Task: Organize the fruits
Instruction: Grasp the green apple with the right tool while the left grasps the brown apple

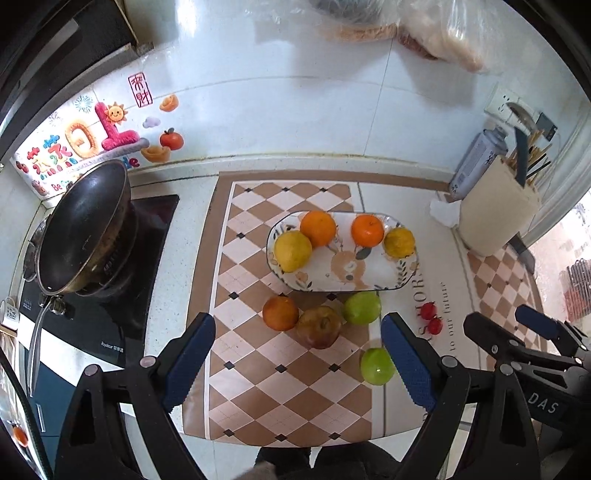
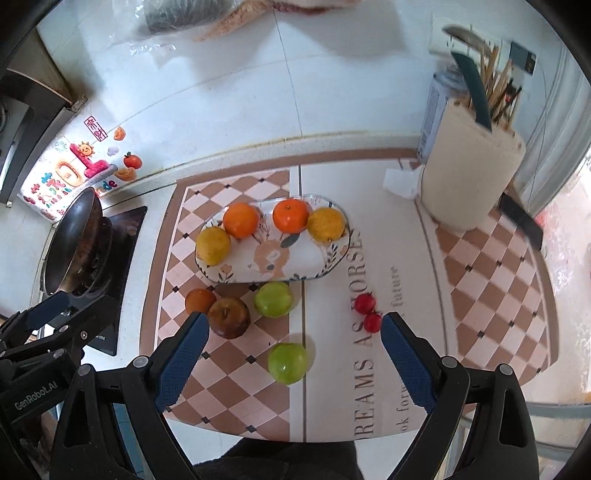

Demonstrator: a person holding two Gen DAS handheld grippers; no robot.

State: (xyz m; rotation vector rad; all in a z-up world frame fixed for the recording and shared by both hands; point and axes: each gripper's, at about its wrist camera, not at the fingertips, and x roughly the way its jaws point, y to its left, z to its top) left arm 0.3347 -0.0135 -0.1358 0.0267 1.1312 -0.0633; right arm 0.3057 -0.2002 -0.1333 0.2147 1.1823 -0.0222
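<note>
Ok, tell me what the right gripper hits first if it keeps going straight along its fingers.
Probably the green apple lying alone on the checkered mat. It sits between the open right gripper fingers in the right wrist view, with nothing nearer in that line. Depth is unclear.

The plastic bag [image 1: 436,29] above the plate [image 1: 369,284] is cut off by the edge; its contents cannot be identified.

Floral white plate [image 1: 402,275]: two orange, two yellow fruits. Near it: two green apples [image 1: 362,307], brownish-red apple [image 1: 319,326]. Brown-pink checked mat [image 1: 258,387].
</note>
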